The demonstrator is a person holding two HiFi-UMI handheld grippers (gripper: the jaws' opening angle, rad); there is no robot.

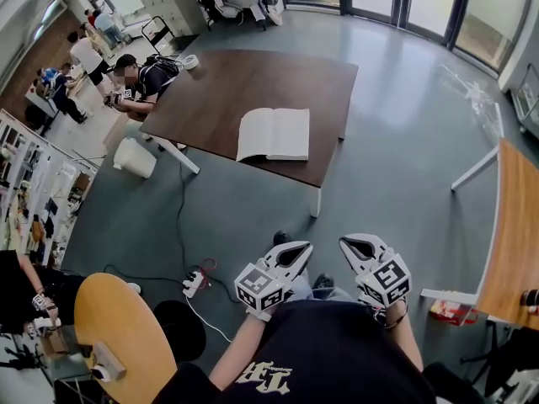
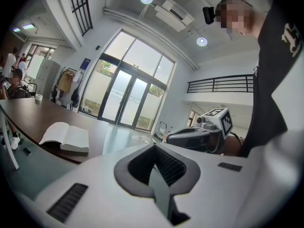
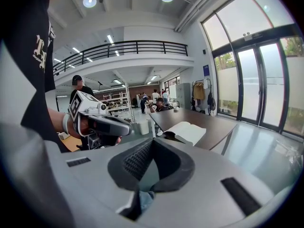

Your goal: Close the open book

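The open book (image 1: 273, 134) lies flat with its white pages up near the front edge of the dark brown table (image 1: 253, 82). It also shows as the book (image 2: 66, 136) and the book (image 3: 187, 131) in the two gripper views. Both grippers hang close to the person's body, well short of the table and over the grey floor. My left gripper (image 1: 303, 247) (image 2: 155, 145) is shut with nothing in it. My right gripper (image 1: 347, 242) (image 3: 153, 140) has its jaws together and is empty too. Both point toward the table.
A person (image 1: 139, 78) sits at the table's far left corner, with a tape roll (image 1: 190, 61) nearby. A white bin (image 1: 135, 156) and a power strip with cables (image 1: 195, 283) lie on the floor at left. A round wooden table (image 1: 126, 326) is at lower left; another wooden table (image 1: 514, 234) at right.
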